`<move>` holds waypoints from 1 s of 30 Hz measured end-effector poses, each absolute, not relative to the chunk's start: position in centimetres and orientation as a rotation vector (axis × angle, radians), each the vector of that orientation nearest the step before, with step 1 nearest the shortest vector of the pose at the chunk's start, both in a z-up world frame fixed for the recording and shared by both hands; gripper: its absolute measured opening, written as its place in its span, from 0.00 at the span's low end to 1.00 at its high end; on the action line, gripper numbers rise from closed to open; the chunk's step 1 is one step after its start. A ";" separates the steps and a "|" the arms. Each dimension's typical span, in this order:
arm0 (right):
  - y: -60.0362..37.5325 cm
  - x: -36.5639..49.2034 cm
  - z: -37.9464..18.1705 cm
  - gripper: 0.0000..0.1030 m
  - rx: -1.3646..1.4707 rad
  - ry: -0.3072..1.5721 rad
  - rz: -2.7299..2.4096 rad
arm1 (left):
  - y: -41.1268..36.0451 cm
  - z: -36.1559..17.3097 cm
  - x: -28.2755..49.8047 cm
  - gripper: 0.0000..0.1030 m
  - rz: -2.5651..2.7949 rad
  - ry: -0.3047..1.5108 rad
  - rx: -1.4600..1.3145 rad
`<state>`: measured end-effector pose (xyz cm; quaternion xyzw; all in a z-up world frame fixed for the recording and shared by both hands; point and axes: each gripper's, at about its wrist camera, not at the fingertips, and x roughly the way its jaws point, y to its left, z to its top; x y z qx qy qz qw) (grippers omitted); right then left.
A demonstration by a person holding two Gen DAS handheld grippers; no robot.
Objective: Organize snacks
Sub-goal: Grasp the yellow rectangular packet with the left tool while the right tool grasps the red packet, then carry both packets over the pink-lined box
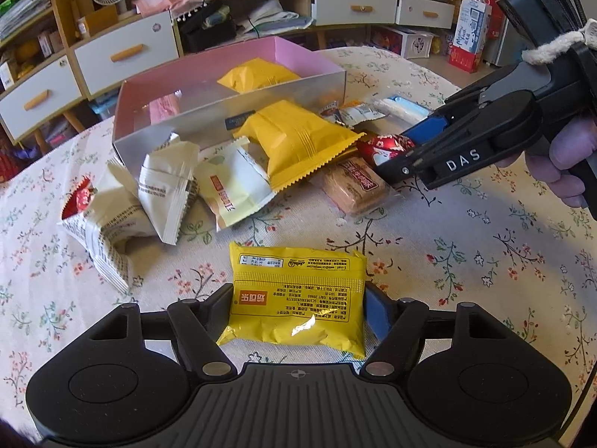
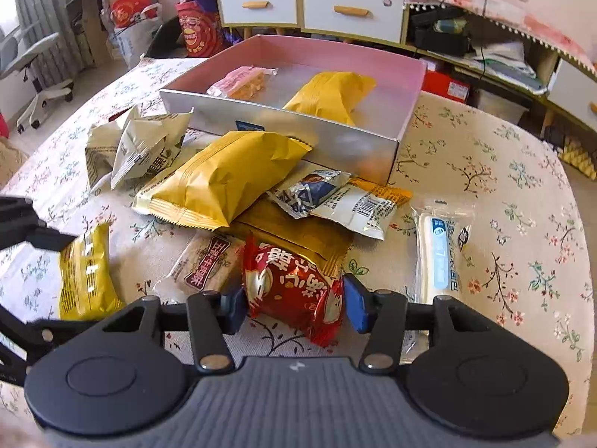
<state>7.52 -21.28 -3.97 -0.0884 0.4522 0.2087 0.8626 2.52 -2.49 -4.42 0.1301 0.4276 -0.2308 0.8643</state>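
Observation:
A small yellow packet [image 1: 298, 298] lies printed side up on the floral tablecloth, and my left gripper [image 1: 298, 300] is shut on it, pads against its two sides. In the right wrist view the same yellow packet [image 2: 86, 272] sits at the left between the left gripper's fingers [image 2: 48, 239]. My right gripper [image 2: 294, 300] is shut on a red foil packet [image 2: 291, 283], its blue pads [image 2: 354, 298] pressed on both sides. From the left the right gripper [image 1: 395, 156] reaches in at the red packet [image 1: 384, 147]. A box [image 2: 298, 130], silver outside and pink inside, holds a yellow bag [image 2: 332, 93] and a pink packet [image 2: 242, 82].
Loose snacks lie piled before the box: a big yellow bag [image 2: 227, 175], white packets [image 1: 168, 186], a biscuit pack [image 2: 209, 265], small sachets [image 2: 350, 205] and a white-blue stick pack [image 2: 442, 250]. Drawers [image 2: 350, 9] and shelves stand beyond the round table. A gloved hand [image 1: 567, 164] holds the right gripper.

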 end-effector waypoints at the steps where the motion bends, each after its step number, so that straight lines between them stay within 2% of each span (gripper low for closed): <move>1: -21.2 7.4 -3.9 0.45 -0.192 0.947 0.440 | -2.5 -4.3 2.5 0.69 -0.484 0.894 0.272; 30: -20.7 8.3 1.2 0.45 -0.174 0.820 0.423 | -3.0 1.4 6.2 0.69 -0.431 0.748 0.219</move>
